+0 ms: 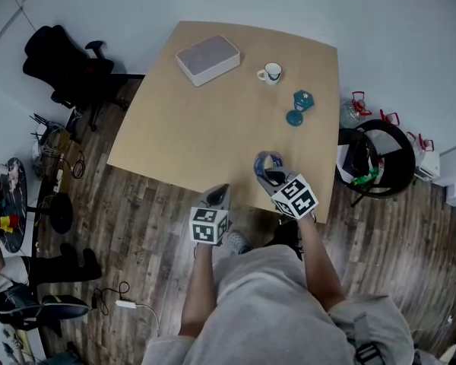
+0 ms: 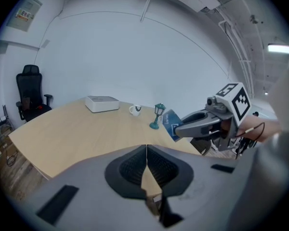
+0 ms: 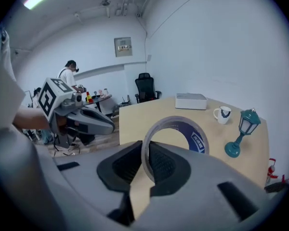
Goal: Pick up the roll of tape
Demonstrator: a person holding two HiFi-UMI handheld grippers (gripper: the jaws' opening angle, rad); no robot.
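Over the table (image 1: 213, 128) edge, the right gripper (image 3: 145, 160) pinches the roll of tape (image 3: 183, 129) by its wall to lift it; at eight o'clock the left gripper (image 1: 216, 196) rests closed, empty.

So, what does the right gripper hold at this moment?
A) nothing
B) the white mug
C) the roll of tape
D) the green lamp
C: the right gripper has its fingers shut on the wall of the roll of tape, held clear of the table.

tape roll (image 3: 176, 136) in right claw (image 3: 145, 163)
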